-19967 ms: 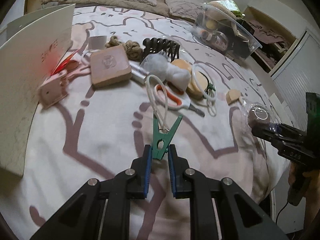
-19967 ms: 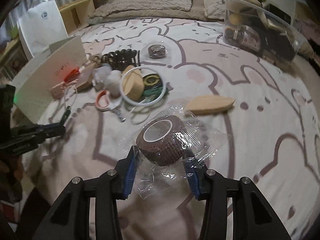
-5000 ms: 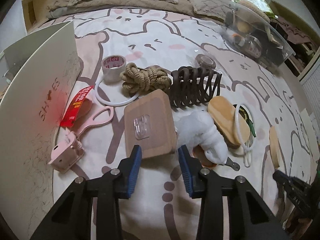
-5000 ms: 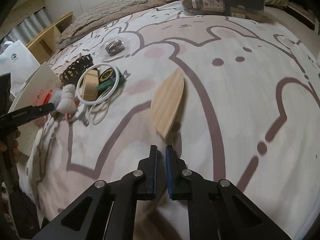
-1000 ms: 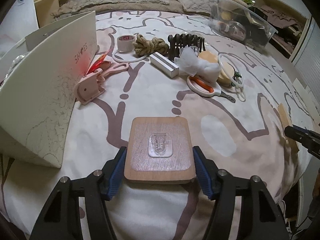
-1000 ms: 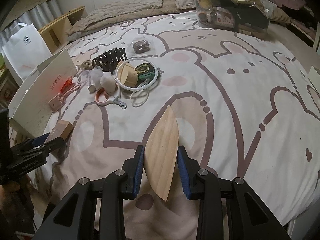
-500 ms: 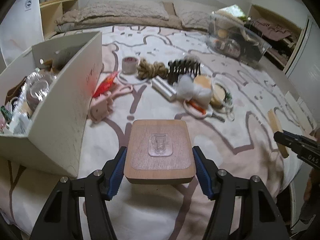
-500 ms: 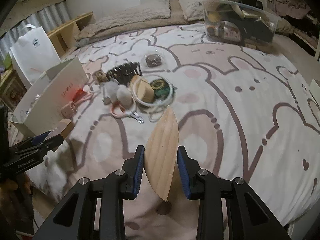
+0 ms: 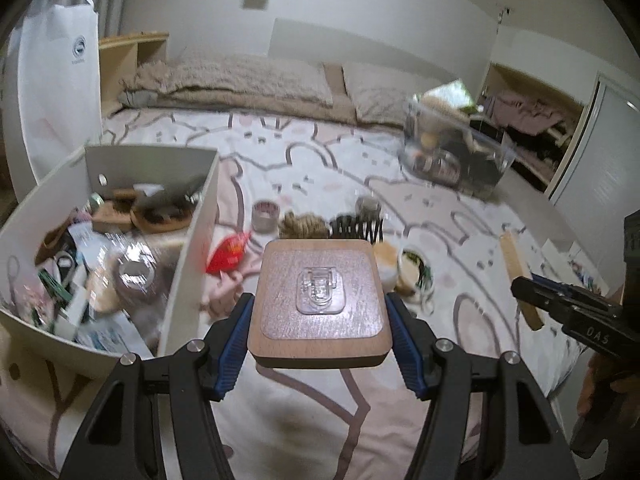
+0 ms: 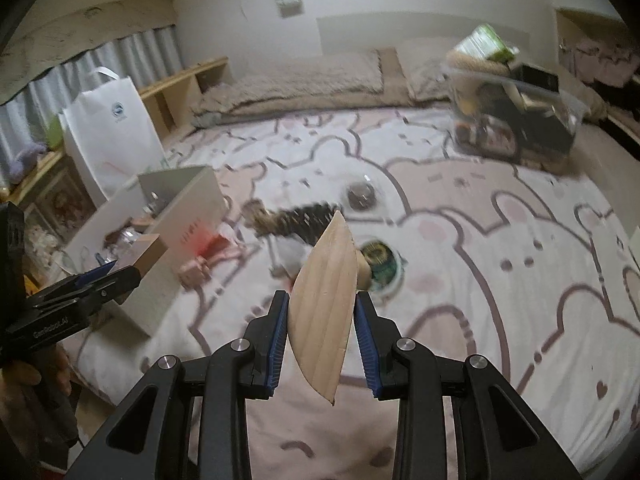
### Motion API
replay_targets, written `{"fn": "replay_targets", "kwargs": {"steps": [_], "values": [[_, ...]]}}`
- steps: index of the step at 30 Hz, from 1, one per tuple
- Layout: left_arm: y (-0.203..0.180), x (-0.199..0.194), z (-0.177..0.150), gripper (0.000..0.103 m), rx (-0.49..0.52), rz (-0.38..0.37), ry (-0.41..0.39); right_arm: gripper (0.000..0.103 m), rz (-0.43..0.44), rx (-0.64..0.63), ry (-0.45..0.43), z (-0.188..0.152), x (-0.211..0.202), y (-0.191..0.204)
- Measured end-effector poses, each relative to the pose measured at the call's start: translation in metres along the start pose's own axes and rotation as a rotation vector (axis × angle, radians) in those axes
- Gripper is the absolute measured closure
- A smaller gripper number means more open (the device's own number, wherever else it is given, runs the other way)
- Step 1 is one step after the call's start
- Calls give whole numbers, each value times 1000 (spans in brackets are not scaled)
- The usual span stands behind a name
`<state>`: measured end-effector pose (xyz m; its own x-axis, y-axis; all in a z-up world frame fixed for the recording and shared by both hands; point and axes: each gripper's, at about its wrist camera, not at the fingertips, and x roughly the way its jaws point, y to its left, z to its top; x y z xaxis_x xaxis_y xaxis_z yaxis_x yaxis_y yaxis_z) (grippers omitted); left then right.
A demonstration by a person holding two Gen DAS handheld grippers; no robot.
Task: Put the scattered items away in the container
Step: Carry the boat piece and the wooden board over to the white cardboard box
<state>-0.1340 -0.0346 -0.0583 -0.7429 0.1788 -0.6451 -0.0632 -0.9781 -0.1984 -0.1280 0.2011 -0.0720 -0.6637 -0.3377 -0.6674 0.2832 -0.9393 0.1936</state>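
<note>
2 claws are in view, each carrying 1 thing above the bed (image 9: pixel 460 208). At far left the white container (image 9: pixel 188 264) stands open on the bedspread, its contents a blurred jumble that is hard to sort out. Just right of it, the left claw (image 9: pixel 319 334) pinches a square wooden board (image 9: pixel 320 300) by its 2 side edges, held flat with a clear plastic hook on its face; the board hides part of the scattered items (image 9: pixel 352 228) beyond it, which are smeared by blur. Further right, the right claw (image 10: pixel 321 320) pinches a leaf-shaped wooden piece (image 10: pixel 324 304) on edge, its near tip pointing down past the pads. A clear bin (image 10: pixel 516 120) sits far right, contents unclear.
</note>
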Motion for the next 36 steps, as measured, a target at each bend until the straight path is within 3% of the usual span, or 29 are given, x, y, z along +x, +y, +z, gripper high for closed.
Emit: {"fn": "replay_targets", "kwargs": {"steps": [8, 19, 28, 36], "values": [[32, -30, 21, 39, -2, 50, -81, 70, 67, -68, -55, 28, -4, 39], [108, -60, 35, 39, -63, 167, -133, 70, 223, -96, -75, 59, 12, 100], [169, -60, 36, 39, -113, 256, -111, 70, 289, -136, -58, 74, 35, 146], [200, -39, 28, 39, -132, 257, -38, 70, 329, -159, -47, 84, 54, 176]]}}
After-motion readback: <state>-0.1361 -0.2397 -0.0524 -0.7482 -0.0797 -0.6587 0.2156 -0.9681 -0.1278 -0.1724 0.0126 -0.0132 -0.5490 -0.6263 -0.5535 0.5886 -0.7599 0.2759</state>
